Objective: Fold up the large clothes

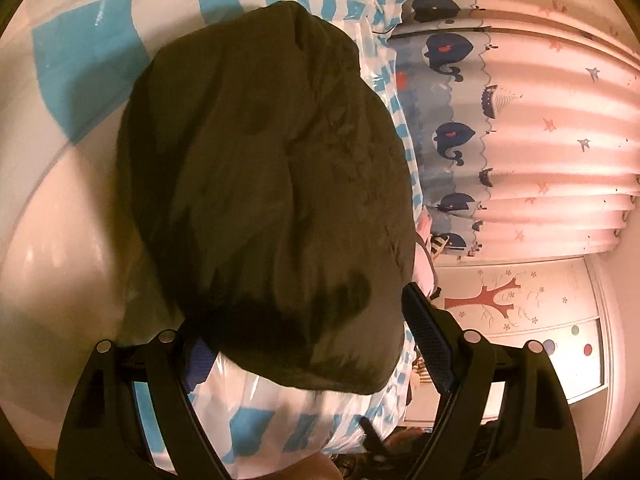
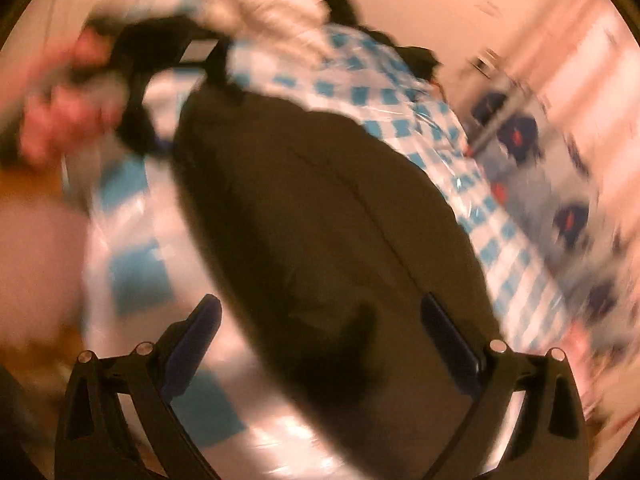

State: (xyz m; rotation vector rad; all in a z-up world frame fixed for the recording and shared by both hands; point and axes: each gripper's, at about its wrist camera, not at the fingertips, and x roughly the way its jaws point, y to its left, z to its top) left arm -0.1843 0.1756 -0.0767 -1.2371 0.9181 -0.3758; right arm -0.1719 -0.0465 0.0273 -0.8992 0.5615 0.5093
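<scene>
Left wrist view: The left gripper (image 1: 316,344) sits at the bottom of the frame with its jaws spread wide. The dark olive-brown folded cloth garment (image 1: 264,184) fills the centre of the frame and lies on the glossy blue-and-white checked plastic cover (image 1: 80,52) of the desk. The near edge of the garment lies between the two fingers; the left finger is partly hidden under it, and I cannot tell whether either pad touches the cloth. At the right of the frame hangs a pink pleated curtain with navy whale print (image 1: 520,120). Below it, at lower right, stands a white cabinet door with a red tree motif (image 1: 520,308).

Right wrist view: The picture is heavily motion-blurred. The right gripper (image 2: 320,332) occupies the bottom of the frame, jaws wide apart, nothing clamped; the garment (image 2: 320,208) runs from upper centre down between the fingers. The checked cover (image 2: 360,88) shows around it. At upper left the left gripper (image 2: 156,76), black, appears at the far end of the garment, held by a blurred hand (image 2: 60,112). The curtain (image 2: 560,160) is smeared along the right edge.
</scene>
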